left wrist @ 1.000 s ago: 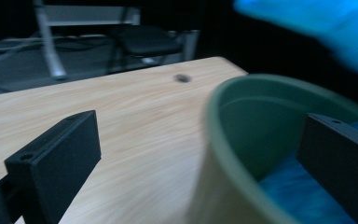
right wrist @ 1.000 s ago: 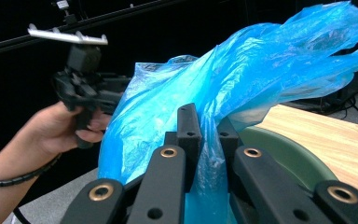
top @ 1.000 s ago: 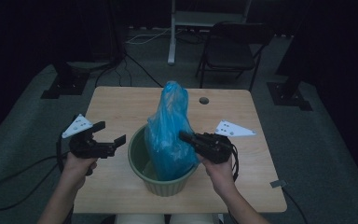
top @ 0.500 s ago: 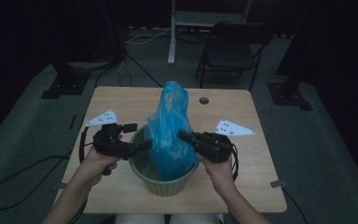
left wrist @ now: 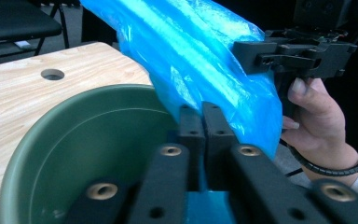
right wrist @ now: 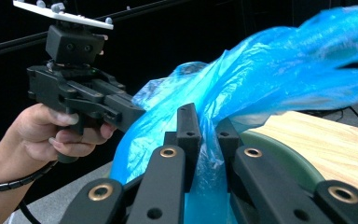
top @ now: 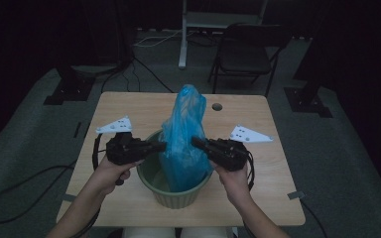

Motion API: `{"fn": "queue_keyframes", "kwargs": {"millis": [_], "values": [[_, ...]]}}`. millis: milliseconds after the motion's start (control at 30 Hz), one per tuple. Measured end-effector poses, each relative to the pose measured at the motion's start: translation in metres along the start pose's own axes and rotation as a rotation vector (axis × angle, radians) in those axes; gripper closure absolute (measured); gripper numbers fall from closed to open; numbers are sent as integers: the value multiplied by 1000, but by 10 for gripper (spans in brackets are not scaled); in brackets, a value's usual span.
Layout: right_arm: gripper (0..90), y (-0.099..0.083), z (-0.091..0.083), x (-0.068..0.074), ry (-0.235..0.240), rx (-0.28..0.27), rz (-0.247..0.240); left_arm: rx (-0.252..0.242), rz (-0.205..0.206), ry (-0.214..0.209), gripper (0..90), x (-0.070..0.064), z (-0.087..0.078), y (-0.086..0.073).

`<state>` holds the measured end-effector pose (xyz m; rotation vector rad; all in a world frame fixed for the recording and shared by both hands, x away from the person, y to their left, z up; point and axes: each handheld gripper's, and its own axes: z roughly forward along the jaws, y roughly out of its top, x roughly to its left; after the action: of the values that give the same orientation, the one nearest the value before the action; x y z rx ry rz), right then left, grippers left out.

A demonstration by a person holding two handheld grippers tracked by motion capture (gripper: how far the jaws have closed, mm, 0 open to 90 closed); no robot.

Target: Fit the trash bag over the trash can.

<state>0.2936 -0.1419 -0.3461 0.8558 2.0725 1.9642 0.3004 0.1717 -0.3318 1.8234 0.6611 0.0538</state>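
Nearest the person, close to the front edge of the light wooden desk [top: 129, 106], stands the round olive-green plastic bowl [top: 176, 191], and the thin blue plastic bag [top: 184, 134] stands up out of it, its lower part inside the bowl and its crumpled top rising well above the rim toward the middle of the desk.

The left hand-held gripper [top: 159, 146] comes in from the bowl's left side. In the left gripper view its jaws stand pressed together, and they seem to pinch a fold of the bag's film at the tips [left wrist: 201, 108], though the film there is thin and the bite is hard to make out. The right hand-held gripper [top: 196, 141] meets the bag from the opposite side; in the right gripper view a band of blue film [right wrist: 209, 154] runs down between its jaws, so it is clamped on the bag.

As a judgement, the work looks like fitting the bag as a liner to the bowl, and it is at an early-to-middle point: the bag is already standing in the bowl and gripped on both sides, but it remains bunched into a tall column. Its mouth is not yet spread, and no edge is folded over the rim, much of which is bare.

Farther off, near the back edge of the desk, is a small round cable hole [top: 217, 106], well apart from the bowl. Beyond the desk a dark folding chair [top: 245, 49] stands on the grey floor.
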Motion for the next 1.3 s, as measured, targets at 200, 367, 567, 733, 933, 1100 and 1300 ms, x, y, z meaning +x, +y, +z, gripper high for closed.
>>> {"fn": "queue_keyframes", "kwargs": {"millis": [200,367,567,733,933,1100,1300], "values": [[846,-4,-17,7,5,-15,-9,-10,30,22,900,-8,-15,-11],[875,-17,-40,15,20,-23,4,-6,31,19,900,-12,-28,-25],[867,-36,-64,25,39,-14,14,-1,64,-25,900,-25,-34,-41],[871,-58,-74,33,101,31,68,40,86,-32,900,-33,-33,-57],[885,-88,-71,35,193,167,167,39,33,-56,900,-22,-31,-72],[876,-122,-62,25,229,250,263,47,34,-68,900,-22,-28,-76],[896,-152,-56,2,204,284,382,63,63,-87,900,-27,-26,-78]]}}
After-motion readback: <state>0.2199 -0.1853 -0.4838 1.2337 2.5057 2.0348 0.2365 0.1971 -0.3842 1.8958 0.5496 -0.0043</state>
